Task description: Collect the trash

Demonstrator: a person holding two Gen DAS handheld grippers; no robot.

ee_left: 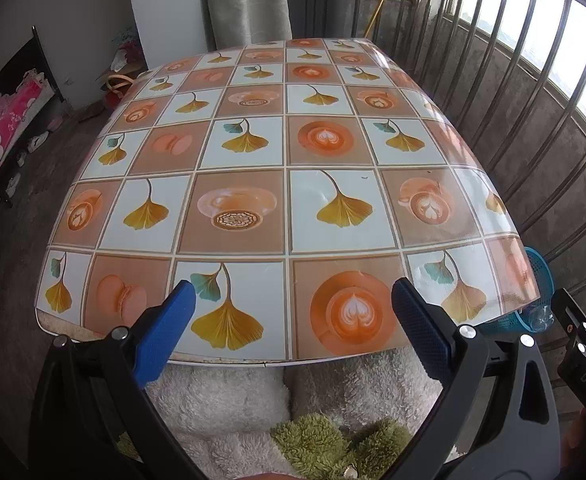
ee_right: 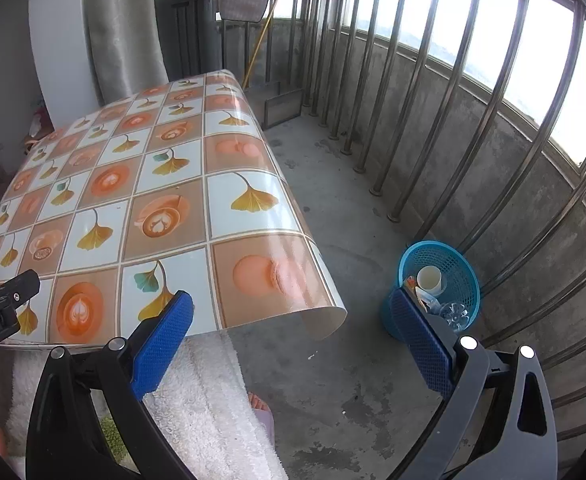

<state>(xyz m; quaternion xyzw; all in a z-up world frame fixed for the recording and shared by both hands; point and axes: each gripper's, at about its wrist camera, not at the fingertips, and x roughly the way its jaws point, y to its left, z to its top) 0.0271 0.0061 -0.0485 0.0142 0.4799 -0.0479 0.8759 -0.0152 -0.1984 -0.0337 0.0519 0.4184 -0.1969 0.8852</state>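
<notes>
Nearest the lens, low in both frames, each tool stands wide with nothing between its blue pads: the left tool (ee_left: 293,304) hangs over the near edge of the tabletop (ee_left: 253,152), and the right tool (ee_right: 291,312) hangs past the tabletop's corner, over the concrete floor (ee_right: 333,380); white fleece clothing fills the bottom of both views. The patterned cover shows no litter on it in either view; the trash sits in the blue mesh basket (ee_right: 459,264) at lower right of the right wrist frame, on the floor near the railing (ee_right: 433,60); inside lie a pale paper cup (ee_right: 429,278), a clear plastic bottle (ee_right: 455,314) and some small scraps I cannot identify. By my judgement these are light and thin-walled; the cup would crush under a hard squeeze and is best pinched across its rim; the bottle looks slick and springy, safest taken at the neck; the basket, light and flexible, would lift by its top rim.
</notes>
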